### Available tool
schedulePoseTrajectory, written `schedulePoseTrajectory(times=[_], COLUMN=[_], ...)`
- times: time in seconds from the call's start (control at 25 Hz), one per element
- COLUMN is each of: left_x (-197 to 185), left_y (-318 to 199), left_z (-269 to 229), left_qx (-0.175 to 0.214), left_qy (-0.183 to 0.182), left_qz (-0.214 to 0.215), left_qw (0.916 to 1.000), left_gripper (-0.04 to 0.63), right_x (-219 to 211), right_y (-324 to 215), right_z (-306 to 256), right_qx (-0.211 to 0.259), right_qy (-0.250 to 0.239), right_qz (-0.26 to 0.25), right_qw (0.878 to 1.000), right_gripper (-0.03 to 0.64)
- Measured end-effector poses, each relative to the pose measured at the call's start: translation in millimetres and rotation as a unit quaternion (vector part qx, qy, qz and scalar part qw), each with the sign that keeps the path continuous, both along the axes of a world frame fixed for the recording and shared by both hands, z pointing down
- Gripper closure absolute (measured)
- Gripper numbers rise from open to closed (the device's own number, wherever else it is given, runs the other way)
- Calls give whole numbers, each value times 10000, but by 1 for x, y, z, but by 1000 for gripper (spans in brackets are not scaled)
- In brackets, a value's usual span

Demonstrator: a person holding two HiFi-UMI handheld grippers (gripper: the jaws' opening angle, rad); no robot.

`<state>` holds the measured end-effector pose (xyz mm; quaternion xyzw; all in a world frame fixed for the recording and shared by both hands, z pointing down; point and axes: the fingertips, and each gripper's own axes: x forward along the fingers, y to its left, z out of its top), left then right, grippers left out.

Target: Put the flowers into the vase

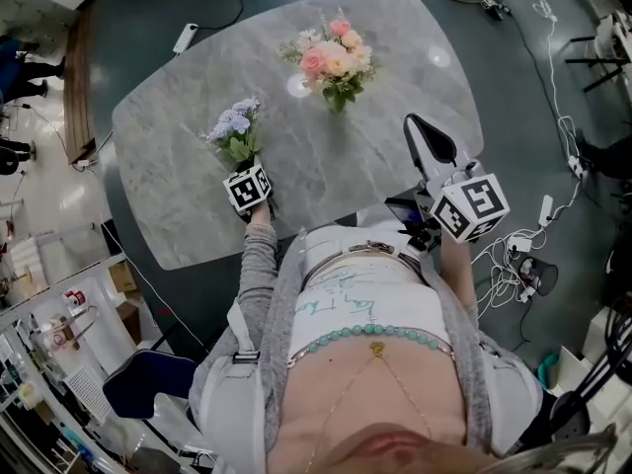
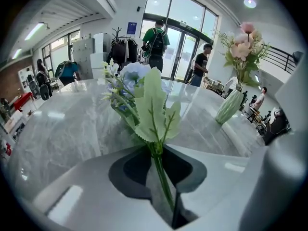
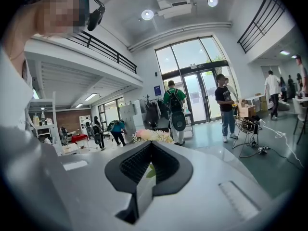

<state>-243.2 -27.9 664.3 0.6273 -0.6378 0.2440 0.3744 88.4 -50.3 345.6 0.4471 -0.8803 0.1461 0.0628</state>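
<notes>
Flowers (image 1: 235, 126), a small sprig of pale blue blossoms with green leaves (image 2: 154, 109), are held just above the left side of a grey marble table (image 1: 395, 28). The left gripper (image 2: 156, 158) pinches the thin green stem (image 2: 162, 182) just below the leaves, its jaws closed on it, so the sprig stands up and leans slightly away from the person. The vase (image 2: 230, 106), ribbed and pale green, stands well apart near the table's middle and already carries a pink bouquet (image 1: 334, 59). The right gripper (image 1: 420, 131) hovers over the near right edge of the table, well apart from both the vase and the sprig. Its jaws are pressed together with nothing between them.

The sprig looks light and probably artificial. The stem seems slender and fairly stiff, while the blossoms and leaves look soft and easy to crush. The bare stem under the leaves, where the jaws already sit, appears to be the best place to hold it. With the weight at the top, the sprig could swivel in the pinch. The stem's lower end is hidden, and the vase mouth looks crowded, so threading it in will likely need care.
</notes>
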Motion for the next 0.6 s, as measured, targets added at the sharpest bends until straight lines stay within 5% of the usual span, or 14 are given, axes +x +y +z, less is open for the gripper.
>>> schedulePoseTrajectory(times=[0.6], left_x=[8], left_y=[-15], left_z=[-65], left_qx=[1129], left_qy=[266], left_qz=[122], left_qw=[9932], left_gripper=[534], right_x=[-1], right_y=[9], right_z=[-3], right_qx=[43], right_qy=[-1], right_qz=[41], right_qw=[10000], right_gripper=[591])
